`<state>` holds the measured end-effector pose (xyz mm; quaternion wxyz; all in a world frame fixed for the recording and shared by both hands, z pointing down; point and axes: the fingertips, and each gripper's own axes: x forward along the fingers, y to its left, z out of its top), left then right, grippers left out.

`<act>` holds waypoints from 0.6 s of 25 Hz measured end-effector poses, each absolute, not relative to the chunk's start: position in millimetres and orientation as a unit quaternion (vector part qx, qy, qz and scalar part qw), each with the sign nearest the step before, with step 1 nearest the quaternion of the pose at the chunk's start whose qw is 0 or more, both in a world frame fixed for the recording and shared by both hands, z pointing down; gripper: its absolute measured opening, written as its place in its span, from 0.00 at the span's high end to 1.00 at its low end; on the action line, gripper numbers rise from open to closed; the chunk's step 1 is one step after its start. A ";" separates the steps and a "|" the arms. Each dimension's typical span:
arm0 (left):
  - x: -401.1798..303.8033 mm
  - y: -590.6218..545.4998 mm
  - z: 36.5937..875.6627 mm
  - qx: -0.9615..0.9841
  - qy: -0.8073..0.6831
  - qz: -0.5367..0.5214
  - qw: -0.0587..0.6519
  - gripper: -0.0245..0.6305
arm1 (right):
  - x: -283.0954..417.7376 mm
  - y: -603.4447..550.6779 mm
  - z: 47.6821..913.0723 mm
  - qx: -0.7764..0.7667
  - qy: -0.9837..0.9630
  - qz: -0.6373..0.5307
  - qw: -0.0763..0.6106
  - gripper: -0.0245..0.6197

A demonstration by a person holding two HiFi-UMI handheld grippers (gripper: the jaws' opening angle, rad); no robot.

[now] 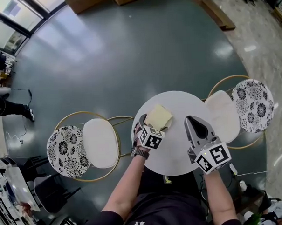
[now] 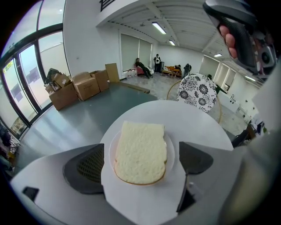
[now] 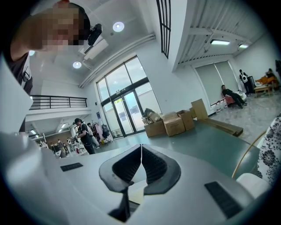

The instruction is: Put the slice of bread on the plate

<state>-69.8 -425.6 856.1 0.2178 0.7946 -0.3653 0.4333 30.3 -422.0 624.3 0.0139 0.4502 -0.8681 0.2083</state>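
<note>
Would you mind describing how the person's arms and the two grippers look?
The left gripper and the right gripper both have pale grey bodies and dark, rounded jaw pads with a gridded texture. Each carries a cube covered in black-and-white square markers. The person wears a black short-sleeved top and a dark watch on the left wrist.

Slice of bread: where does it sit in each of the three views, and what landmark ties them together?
Head view: the slice of bread is at centre, on the round white table.
Left gripper view: lower centre, lying on the plate.
Right gripper view: not in it.
Shared landmark: the cardboard boxes on the floor, seen in all three views.
</note>
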 end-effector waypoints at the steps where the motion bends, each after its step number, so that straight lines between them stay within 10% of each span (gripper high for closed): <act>1: -70.0 -424.7 847.7 0.797 -0.366 0.429 0.218 0.16 | 28.6 -421.0 619.9 0.449 -0.869 0.208 0.015 0.95; 7: -62.6 -418.9 774.2 0.823 -0.377 0.370 0.212 0.17 | 23.5 -414.3 582.7 0.440 -0.875 0.203 0.016 0.95; 15: -53.2 -392.2 635.5 0.864 -0.386 0.267 0.180 0.44 | 15.7 -400.5 521.9 0.428 -0.884 0.185 0.023 0.95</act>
